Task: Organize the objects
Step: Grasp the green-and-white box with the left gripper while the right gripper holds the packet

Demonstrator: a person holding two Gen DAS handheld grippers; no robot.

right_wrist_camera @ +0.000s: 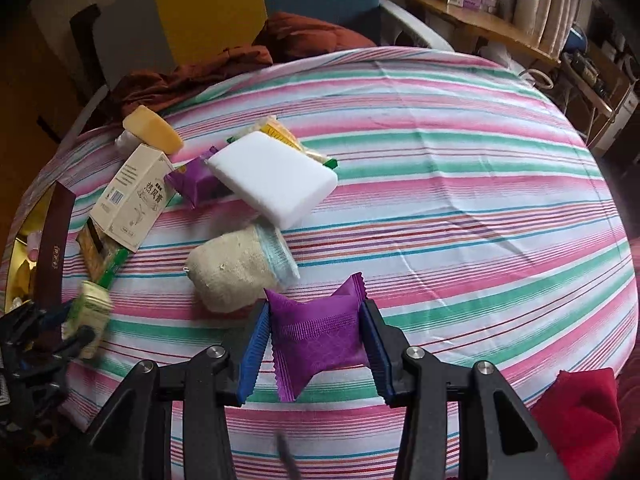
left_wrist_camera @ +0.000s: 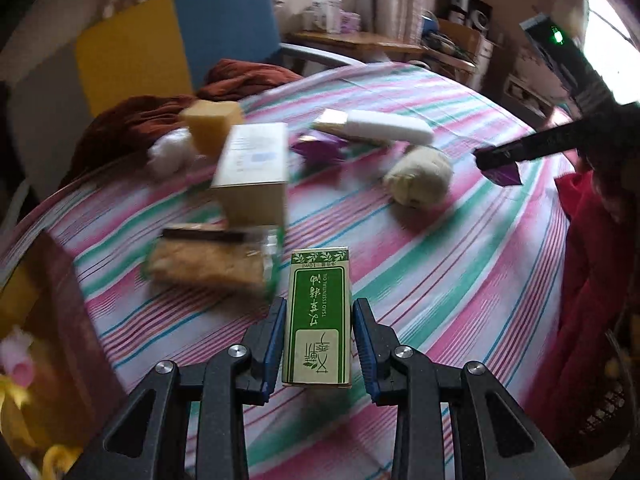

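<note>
Striped in pink, green and white, the bedsheet (right_wrist_camera: 440,184) fills both wrist views, and beyond its far edge we see a blue and yellow chair (left_wrist_camera: 176,40) with a rust-brown cloth (right_wrist_camera: 224,68) bunched against it. On the sheet a loose cluster lies near the far left: a white foam block (right_wrist_camera: 276,178) resting partly over a purple sachet (right_wrist_camera: 194,180), a beige carton with printed text (right_wrist_camera: 134,196) leaning over a snack packet (left_wrist_camera: 208,260), a yellow sponge wedge (right_wrist_camera: 154,128) behind it, and a cream knitted roll (right_wrist_camera: 236,272) just nearer to us. Our left gripper (left_wrist_camera: 318,340) is clamped on a green and white essential oil box (left_wrist_camera: 318,316), which stands upright between its blue pads above the sheet. Our right gripper (right_wrist_camera: 316,340) pinches a second purple sachet (right_wrist_camera: 316,336) by its sides, its crimped ends flaring out past the pads, just in front of the knitted roll. A red cloth (right_wrist_camera: 580,412) sits at the near right edge.
</note>
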